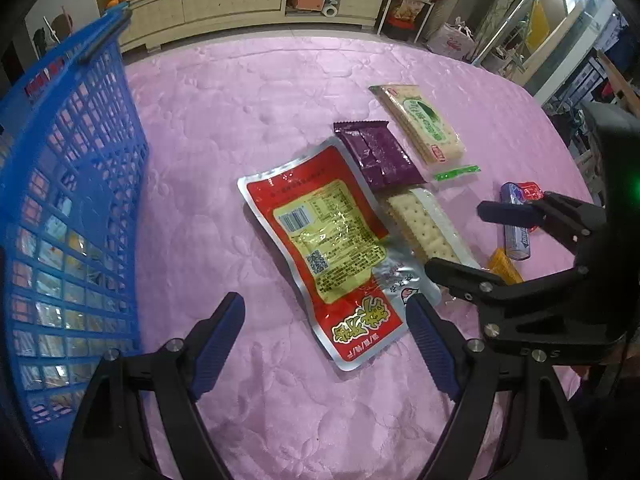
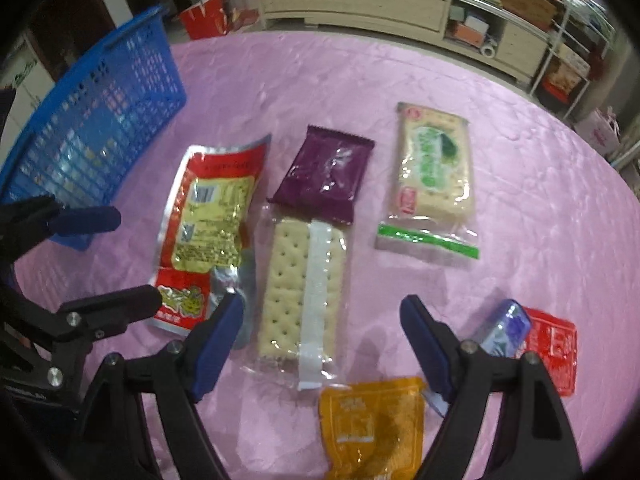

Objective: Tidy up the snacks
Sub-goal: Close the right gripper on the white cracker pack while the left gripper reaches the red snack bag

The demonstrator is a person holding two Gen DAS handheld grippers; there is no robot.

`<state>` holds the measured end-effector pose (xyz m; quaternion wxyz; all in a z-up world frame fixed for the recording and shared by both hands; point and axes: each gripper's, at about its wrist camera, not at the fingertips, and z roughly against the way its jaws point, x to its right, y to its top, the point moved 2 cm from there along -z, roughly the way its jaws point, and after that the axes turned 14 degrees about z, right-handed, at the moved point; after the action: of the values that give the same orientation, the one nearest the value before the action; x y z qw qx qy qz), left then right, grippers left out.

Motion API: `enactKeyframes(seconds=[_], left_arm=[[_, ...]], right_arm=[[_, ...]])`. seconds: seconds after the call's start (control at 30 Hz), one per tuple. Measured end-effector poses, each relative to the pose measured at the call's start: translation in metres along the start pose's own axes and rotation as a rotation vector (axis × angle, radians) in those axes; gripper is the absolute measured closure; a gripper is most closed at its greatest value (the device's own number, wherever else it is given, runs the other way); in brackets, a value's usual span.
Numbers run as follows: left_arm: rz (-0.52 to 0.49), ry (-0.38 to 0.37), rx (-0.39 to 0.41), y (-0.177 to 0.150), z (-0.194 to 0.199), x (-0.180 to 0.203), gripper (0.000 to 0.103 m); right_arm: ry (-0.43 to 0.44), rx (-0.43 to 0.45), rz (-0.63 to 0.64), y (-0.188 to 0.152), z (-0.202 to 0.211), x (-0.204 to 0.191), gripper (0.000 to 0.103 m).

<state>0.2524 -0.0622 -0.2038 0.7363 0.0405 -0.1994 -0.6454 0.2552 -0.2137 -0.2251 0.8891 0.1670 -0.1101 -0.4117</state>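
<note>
You are holding the left tool (image 1: 325, 340) with its ribbed blue pads spread wide and gripping nothing, hovering over the near end of the red foil pouch (image 1: 320, 252), a glossy, crinkled rectangle with a yellow label panel and silver edges, lying flat on the desk (image 1: 248, 128) under a pink, embossed, plush-looking cloth. You are holding the right tool (image 2: 322, 342) equally wide and equally unladen, its pads flanking the near end of the clear-wrapped cracker pack (image 2: 304, 292), a long pale block with dotted holes and a white seam strip. Touching that pack's far end, the purple packet (image 2: 324, 172) is lying flat, shiny and pillow-shaped with crimped ends. Well to its right, the green-print cracker bag (image 2: 434, 168) is resting in a clear sleeve with a green strip. Near your right tool, an orange sachet (image 2: 372, 424) is sitting partly cut off by the lower rim, and a blue-wrapped roll (image 2: 506, 328) is overlapping a small red sachet (image 2: 554, 344), both partly hidden behind the tool's finger. The blue basket (image 1: 68, 216), rigid plastic lattice, is standing at the left of the desk; shiny contents are glinting through its mesh but are too obscured to identify. Print on all wrappers is too blurred to read.
</note>
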Motion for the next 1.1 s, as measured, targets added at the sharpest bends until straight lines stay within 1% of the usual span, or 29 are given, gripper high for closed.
enactKeyframes(seconds=[0.03,0.1,0.17,0.2,0.3,0.43,0.57,0.67,0.87,1.1], left_arm=[[0.003,0.002,-0.001,0.000,-0.001,-0.001,0.022],[0.005,0.004,-0.002,0.000,-0.003,-0.002,0.022],[0.006,0.010,-0.009,0.000,-0.006,-0.003,0.022],[0.007,0.013,-0.010,0.001,-0.007,-0.003,0.022],[0.011,0.010,-0.018,0.002,-0.011,-0.002,0.022],[0.011,0.011,-0.014,0.002,-0.014,0.001,0.022],[0.046,0.002,-0.032,0.004,-0.020,-0.001,0.022],[0.081,-0.006,-0.047,0.007,-0.024,-0.004,0.022],[0.095,-0.020,-0.058,0.016,-0.035,-0.003,0.022],[0.100,-0.009,-0.059,0.033,-0.041,0.007,0.022]], right_arm=[[0.011,-0.004,-0.002,-0.001,-0.003,0.000,0.029],[0.042,0.003,-0.009,-0.001,-0.005,0.001,0.038],[0.058,0.016,-0.013,-0.003,-0.004,0.001,0.043],[0.065,0.024,-0.015,-0.003,-0.004,0.001,0.049],[0.073,0.050,-0.036,-0.007,-0.001,0.004,0.055],[0.067,0.059,-0.050,-0.008,0.001,0.006,0.056],[0.052,0.068,-0.072,-0.013,0.008,0.012,0.056],[0.023,0.075,-0.080,-0.016,0.012,0.016,0.056],[0.045,0.059,-0.113,-0.018,0.005,0.027,0.056],[0.063,0.064,-0.121,-0.016,0.003,0.032,0.056]])
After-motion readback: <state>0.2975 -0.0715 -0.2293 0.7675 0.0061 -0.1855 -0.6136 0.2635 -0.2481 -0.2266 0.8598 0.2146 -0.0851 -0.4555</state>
